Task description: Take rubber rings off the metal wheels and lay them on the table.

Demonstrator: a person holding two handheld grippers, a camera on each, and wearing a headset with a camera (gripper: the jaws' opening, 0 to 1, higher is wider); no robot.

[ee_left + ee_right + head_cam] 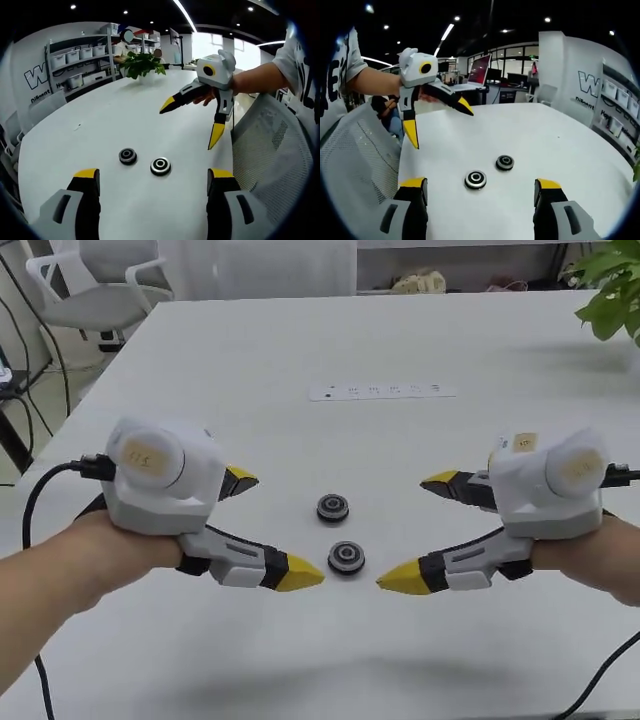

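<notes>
1. On the white table (250,350), we are viewing two metal wheels lying flat: the far wheel (333,507) and the near wheel (346,557), close together yet apart (dark rubber rings (331,558) are sitting on their rims).
2. We are holding the left gripper (278,528) left of the wheels, its yellow-tipped jaws standing wide apart, gripping nothing.
3. We are holding the right gripper (408,531) opposite, its jaws likewise spread and empty.
4. Both grippers are pointing inward at the wheels, touching neither.
5. Farther back, a white power strip (382,391) is lying on the table.
</notes>
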